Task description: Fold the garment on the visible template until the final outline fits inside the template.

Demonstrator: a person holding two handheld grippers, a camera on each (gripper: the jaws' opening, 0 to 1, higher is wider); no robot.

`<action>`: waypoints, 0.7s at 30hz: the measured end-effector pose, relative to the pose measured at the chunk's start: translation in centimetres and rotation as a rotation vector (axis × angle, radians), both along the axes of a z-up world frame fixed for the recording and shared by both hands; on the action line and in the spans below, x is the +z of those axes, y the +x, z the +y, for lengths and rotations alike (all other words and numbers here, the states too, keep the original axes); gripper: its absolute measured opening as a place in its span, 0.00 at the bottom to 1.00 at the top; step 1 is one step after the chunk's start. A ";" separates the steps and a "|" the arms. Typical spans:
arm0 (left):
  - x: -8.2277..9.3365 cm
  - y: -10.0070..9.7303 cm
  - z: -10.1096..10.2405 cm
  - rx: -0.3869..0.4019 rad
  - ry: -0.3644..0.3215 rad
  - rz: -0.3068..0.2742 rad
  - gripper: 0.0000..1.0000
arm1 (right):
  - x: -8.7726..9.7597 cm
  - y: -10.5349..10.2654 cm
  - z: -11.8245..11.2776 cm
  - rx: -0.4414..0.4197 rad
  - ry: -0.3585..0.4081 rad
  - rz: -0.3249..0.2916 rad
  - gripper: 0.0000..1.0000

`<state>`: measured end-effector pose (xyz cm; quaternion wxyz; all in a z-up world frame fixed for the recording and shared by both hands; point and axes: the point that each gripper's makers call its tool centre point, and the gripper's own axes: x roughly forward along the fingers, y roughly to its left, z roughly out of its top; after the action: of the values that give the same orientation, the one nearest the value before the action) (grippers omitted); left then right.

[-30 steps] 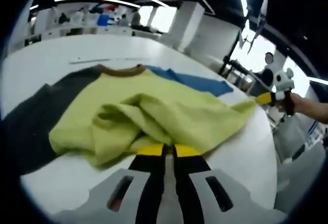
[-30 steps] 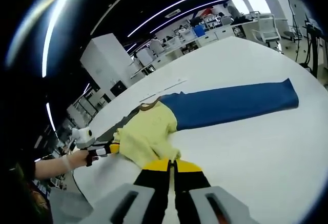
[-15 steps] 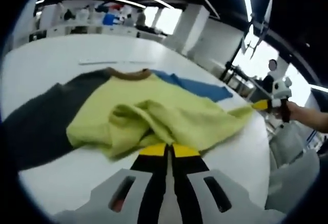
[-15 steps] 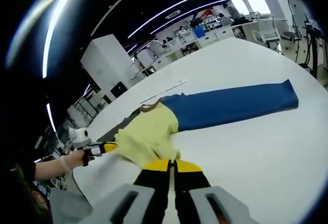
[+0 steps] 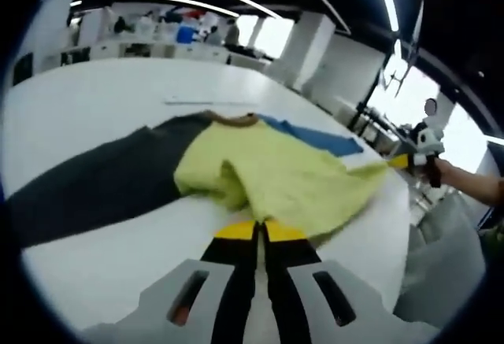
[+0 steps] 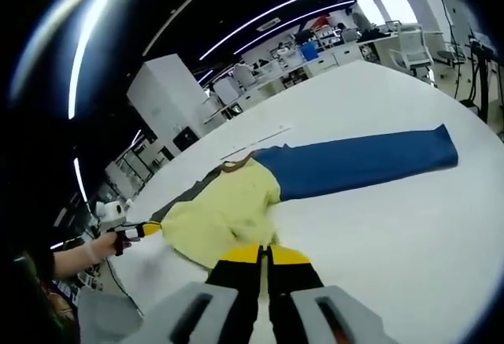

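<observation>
I count one yellow-green garment (image 5: 279, 175) with one dark grey sleeve (image 5: 94, 190) and one blue sleeve (image 6: 358, 159), one white surface (image 6: 394, 226), and two yellow-tipped claws (image 5: 260, 231) (image 6: 264, 254).

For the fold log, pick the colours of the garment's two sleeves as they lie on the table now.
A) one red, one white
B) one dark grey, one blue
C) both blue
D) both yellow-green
B: on the garment, the dark grey sleeve runs out one side of the yellow-green body and the blue sleeve out the other, both flat on the white table.
</observation>
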<state>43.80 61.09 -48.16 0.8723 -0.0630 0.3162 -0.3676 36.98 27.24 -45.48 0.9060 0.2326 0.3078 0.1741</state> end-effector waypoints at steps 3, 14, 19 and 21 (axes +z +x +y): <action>0.1 -0.9 0.8 0.001 0.003 0.013 0.00 | 0.2 -0.4 0.1 0.006 0.001 0.001 0.00; 0.1 -5.2 2.6 -0.020 0.027 0.081 0.00 | 0.9 -2.4 1.7 0.065 0.012 0.008 0.00; -0.1 -6.8 3.3 -0.006 0.034 0.108 0.00 | 1.0 -3.2 2.3 0.095 0.016 0.015 0.00; -0.2 -7.3 3.4 -0.005 0.038 0.121 0.00 | 1.1 -3.5 2.5 0.109 0.009 0.013 0.00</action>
<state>36.53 64.54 -48.37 0.8517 -0.0678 0.3754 -0.3594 33.49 29.70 -44.34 0.8921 0.2207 0.3251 0.2231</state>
